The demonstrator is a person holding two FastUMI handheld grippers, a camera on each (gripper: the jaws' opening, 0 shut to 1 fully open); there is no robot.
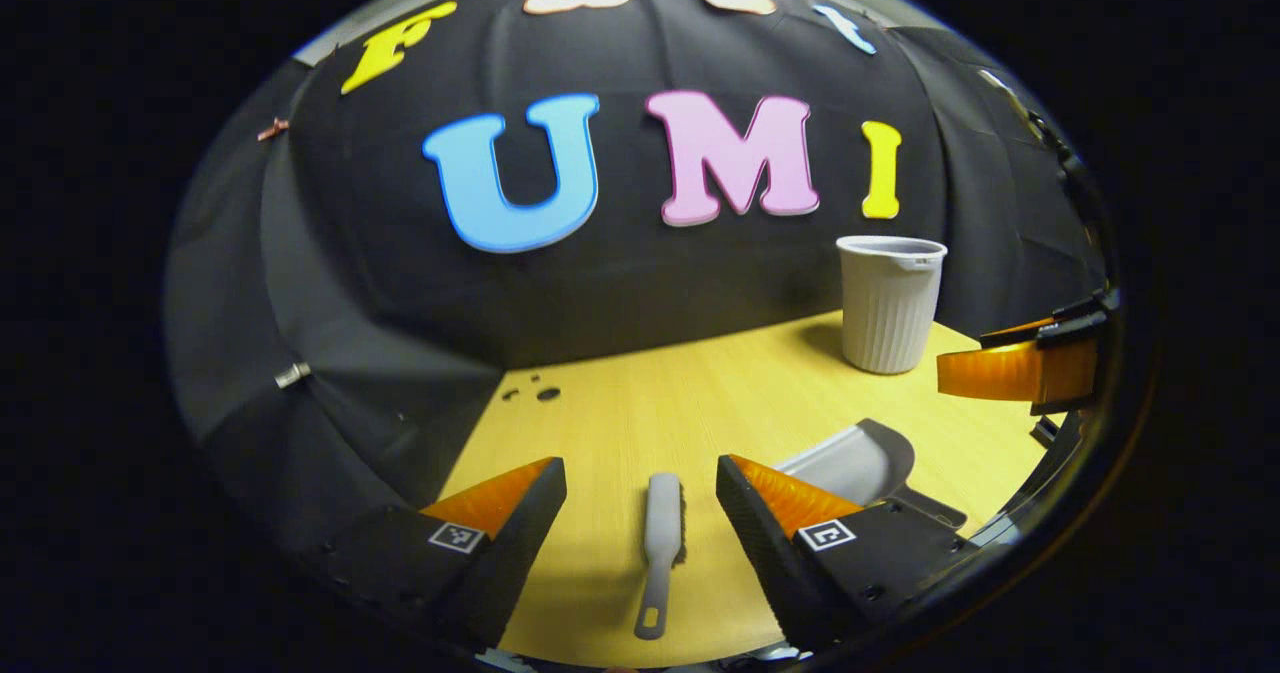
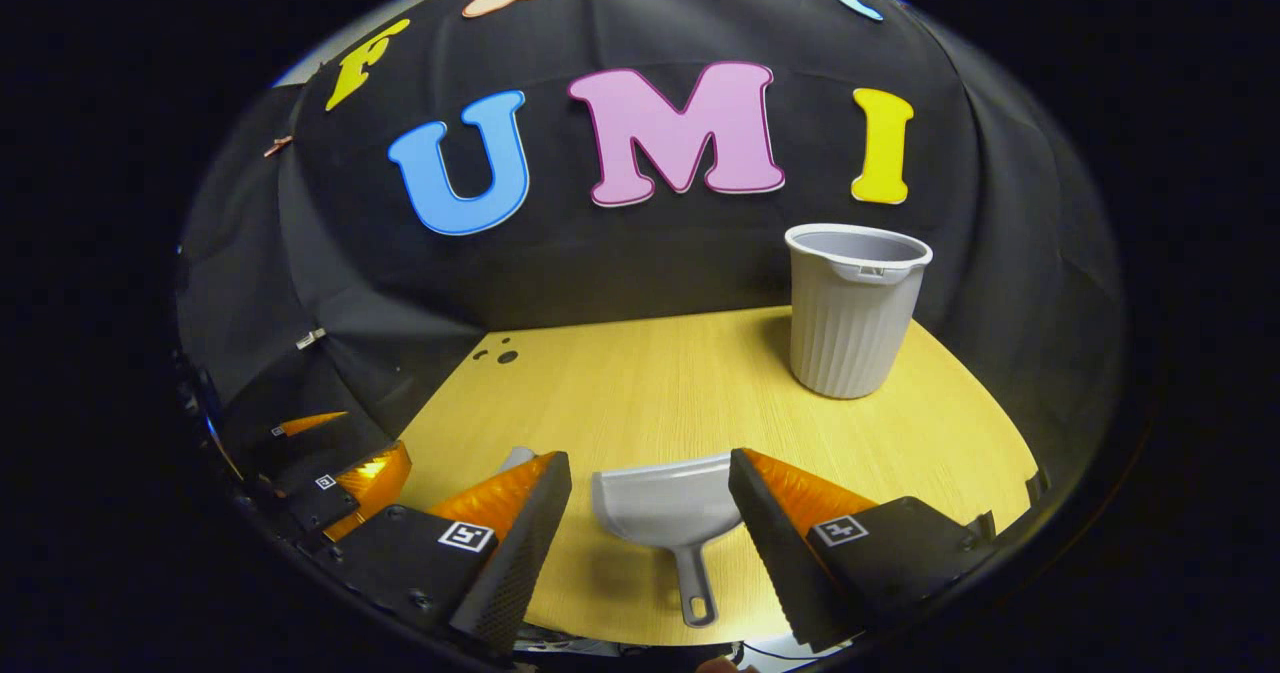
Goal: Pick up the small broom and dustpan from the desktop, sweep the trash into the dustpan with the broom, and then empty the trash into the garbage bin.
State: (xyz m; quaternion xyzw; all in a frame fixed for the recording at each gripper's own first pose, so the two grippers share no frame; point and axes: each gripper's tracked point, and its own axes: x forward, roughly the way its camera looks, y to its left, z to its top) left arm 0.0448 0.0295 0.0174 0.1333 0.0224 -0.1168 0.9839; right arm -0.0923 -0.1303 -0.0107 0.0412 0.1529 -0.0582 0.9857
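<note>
Fingers of the left gripper (image 1: 641, 493) are spread wide, the small broom (image 1: 661, 543) lying untouched between them at lower centre. Right gripper (image 2: 650, 488) fingers are likewise spread, the dustpan (image 2: 672, 513) framed between them on the desktop (image 2: 650, 393). At right of centre the garbage bin (image 2: 856, 308) is seen upright.

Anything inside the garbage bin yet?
The garbage bin stands upright on the desk; only its rim and upper inner wall show, bare. Its bottom is hidden by its own wall, so contents cannot be told.
</note>
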